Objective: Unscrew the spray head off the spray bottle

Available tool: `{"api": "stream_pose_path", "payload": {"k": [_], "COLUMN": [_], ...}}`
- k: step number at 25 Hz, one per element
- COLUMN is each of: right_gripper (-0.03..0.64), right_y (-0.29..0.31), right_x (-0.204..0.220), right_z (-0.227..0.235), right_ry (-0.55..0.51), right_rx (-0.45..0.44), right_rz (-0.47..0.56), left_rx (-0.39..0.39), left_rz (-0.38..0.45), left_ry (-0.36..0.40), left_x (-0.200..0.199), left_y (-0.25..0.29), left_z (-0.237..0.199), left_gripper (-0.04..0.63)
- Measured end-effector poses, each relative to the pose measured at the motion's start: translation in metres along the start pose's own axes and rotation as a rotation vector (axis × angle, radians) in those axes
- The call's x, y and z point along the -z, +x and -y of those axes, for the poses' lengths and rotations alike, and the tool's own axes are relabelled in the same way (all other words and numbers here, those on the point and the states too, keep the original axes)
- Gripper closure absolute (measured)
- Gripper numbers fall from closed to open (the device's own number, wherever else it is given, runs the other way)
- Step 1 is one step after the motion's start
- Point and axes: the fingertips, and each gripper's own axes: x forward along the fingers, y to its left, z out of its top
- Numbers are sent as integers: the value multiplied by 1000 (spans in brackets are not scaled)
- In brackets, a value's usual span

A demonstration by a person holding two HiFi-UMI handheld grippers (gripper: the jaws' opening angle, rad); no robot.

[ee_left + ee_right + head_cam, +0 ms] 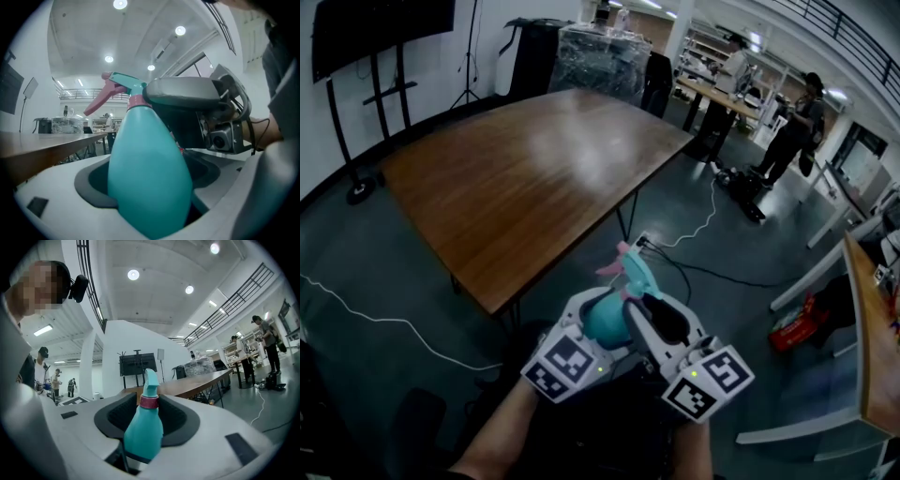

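Held in the air just off the wooden table's [516, 178] near corner, the teal spray bottle [605, 319] sits clamped by its belly in the left gripper [150, 183]. The right gripper's [150, 416] jaws stand wide, with the pink collar [149, 401] between them untouched. Closing squarely on that collar, then twisting, should loosen the spray head [123, 84].

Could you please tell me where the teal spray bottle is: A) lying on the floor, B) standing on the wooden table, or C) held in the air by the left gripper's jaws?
C: the left gripper is shut on the body of the spray bottle, which hangs in the air clear of the table.
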Motion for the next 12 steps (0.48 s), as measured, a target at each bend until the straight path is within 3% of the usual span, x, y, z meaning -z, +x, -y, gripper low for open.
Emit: {"api": "stream_pose_path", "payload": {"k": [6, 12], "right_gripper": [483, 483], "right_y": [-1, -11], "right_x": [1, -1], "right_z": [1, -8], "right_ry": [-16, -15], "right_rx": [-42, -200], "right_rz": [-17, -32], "left_rx": [46, 202], "left_rz": [4, 40], "left_ry": [-9, -36], "left_x": [1, -6], "left_y": [0, -8], "left_z": [5, 25], "left_gripper": [166, 166]}}
